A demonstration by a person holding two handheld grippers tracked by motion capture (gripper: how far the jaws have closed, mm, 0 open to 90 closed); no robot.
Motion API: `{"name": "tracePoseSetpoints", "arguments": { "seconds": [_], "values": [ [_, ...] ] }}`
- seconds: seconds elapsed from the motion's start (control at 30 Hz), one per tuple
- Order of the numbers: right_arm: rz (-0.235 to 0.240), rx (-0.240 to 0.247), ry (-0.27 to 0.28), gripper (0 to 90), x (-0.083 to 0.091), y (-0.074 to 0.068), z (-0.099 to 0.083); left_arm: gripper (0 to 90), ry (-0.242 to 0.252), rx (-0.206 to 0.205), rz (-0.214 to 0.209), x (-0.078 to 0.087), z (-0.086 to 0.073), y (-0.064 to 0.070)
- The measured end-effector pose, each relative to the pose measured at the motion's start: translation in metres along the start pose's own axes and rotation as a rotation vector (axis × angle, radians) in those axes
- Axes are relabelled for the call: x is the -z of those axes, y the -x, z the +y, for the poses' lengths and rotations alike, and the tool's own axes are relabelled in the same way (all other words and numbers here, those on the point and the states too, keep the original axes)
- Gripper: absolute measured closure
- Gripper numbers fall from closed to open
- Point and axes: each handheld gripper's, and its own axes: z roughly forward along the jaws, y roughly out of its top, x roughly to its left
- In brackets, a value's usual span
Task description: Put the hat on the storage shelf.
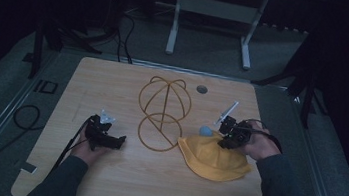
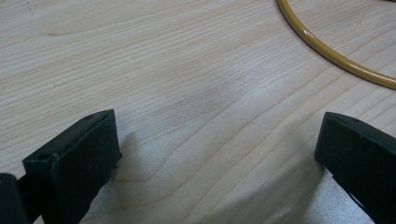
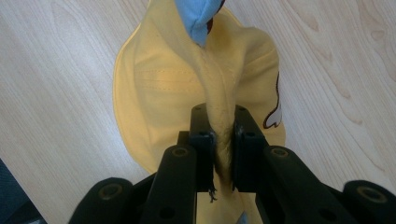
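Yellow hat (image 3: 163, 88) fabric is bunching between our right gripper (image 3: 219, 140) jaws — we're pinching a fold, the hat lying on the table (image 1: 116, 186). We're guessing it's headed for the wire stand (image 1: 163, 114), just left of it. Our left gripper (image 2: 215, 149) is idling, jaws wide apart — nothing in it.
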Motion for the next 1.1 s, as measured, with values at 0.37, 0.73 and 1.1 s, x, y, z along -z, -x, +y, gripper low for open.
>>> {"name": "tracePoseSetpoints", "arguments": {
  "seconds": [0.37,0.73,1.1],
  "values": [
    [-0.010,-0.010,0.017,81.7,0.007,0.002,-0.001,0.1,0.000,0.000,0.000,0.000,0.000,0.000],
    [-0.020,-0.017,0.038,81.8,0.018,0.005,-0.001,0.1,-0.002,-0.001,0.000,0.000,0.000,0.000],
    [-0.054,-0.044,0.092,82.3,0.038,0.012,-0.004,0.1,-0.001,0.000,0.000,0.000,0.000,0.000]
  ]
}}
